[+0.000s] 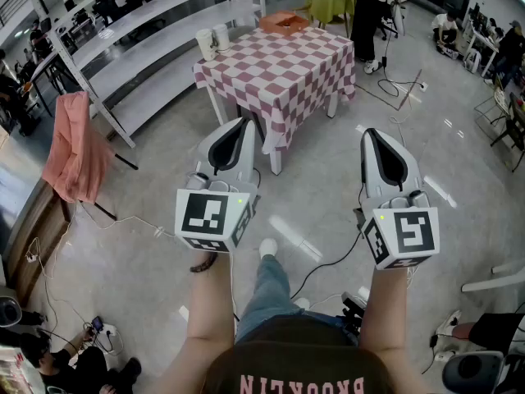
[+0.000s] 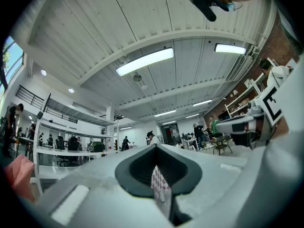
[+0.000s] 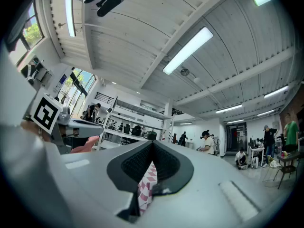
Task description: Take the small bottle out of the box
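Aiming at the checkered desk (image 1: 287, 72), left claw (image 1: 244, 123) and right claw (image 1: 369, 133) are sitting pressed together, empty — orange box (image 1: 283, 21) evidently lying beyond reach.

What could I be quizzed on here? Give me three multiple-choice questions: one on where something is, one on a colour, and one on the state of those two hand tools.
1. Where is the orange box?
A. On the floor by the person's feet
B. At the far side of the checked table
C. Between a gripper's jaws

2. What colour is the table's cloth?
A. Plain blue
B. Green stripes
C. Pink and white checks

3. How do the jaws of the left gripper and the right gripper stand?
A. Shut, holding nothing
B. Wide open
C. Clamped on a bottle

Answers: B, the head view shows the box at the table's far edge. C, the checks are plain on the top and the hanging sides. A, each gripper view shows its jaws together, with only the distant cloth beyond them.
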`<state>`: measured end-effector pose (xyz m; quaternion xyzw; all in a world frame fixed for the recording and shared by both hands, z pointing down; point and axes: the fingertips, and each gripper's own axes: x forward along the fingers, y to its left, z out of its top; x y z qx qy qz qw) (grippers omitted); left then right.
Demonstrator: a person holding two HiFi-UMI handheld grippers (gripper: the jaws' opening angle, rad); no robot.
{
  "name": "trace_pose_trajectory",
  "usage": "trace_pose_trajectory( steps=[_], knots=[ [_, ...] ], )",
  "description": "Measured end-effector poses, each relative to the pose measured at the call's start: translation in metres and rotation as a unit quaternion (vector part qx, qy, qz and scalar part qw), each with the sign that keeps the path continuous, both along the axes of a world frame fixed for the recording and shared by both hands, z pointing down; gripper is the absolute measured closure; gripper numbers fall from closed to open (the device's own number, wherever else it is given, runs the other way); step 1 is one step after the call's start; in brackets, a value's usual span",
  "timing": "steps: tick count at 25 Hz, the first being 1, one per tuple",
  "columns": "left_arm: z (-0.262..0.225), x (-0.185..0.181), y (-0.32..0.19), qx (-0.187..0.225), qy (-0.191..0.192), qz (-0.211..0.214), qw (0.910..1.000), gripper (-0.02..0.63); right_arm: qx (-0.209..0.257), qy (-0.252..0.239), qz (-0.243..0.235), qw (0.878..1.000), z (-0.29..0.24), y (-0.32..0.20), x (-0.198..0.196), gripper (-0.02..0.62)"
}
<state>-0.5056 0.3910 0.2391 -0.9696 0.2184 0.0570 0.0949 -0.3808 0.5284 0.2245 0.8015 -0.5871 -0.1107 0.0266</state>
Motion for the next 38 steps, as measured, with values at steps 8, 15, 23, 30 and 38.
trace_pose_trajectory(
  steps=[8,15,23,30,38],
  knots=[
    [0.009,0.018,-0.037,-0.009,0.003,0.005,0.9999,0.606,-0.006,0.002,-0.003,1.000,0.008,-0.037,0.017,0.595],
    [0.017,0.061,-0.103,-0.017,0.003,0.018,0.9997,0.606,-0.017,0.004,-0.001,1.000,0.017,-0.106,0.052,0.594],
    [0.008,0.111,-0.204,-0.015,0.003,0.034,0.9993,0.606,-0.007,-0.002,0.007,1.000,0.006,-0.206,0.100,0.594],
    [0.015,0.143,-0.262,-0.021,-0.005,0.063,0.9978,0.606,-0.015,-0.003,0.020,1.000,0.013,-0.267,0.118,0.594],
    [0.024,0.175,-0.292,-0.029,-0.011,0.081,0.9962,0.606,-0.024,-0.004,0.021,0.999,0.021,-0.297,0.144,0.594]
  ],
)
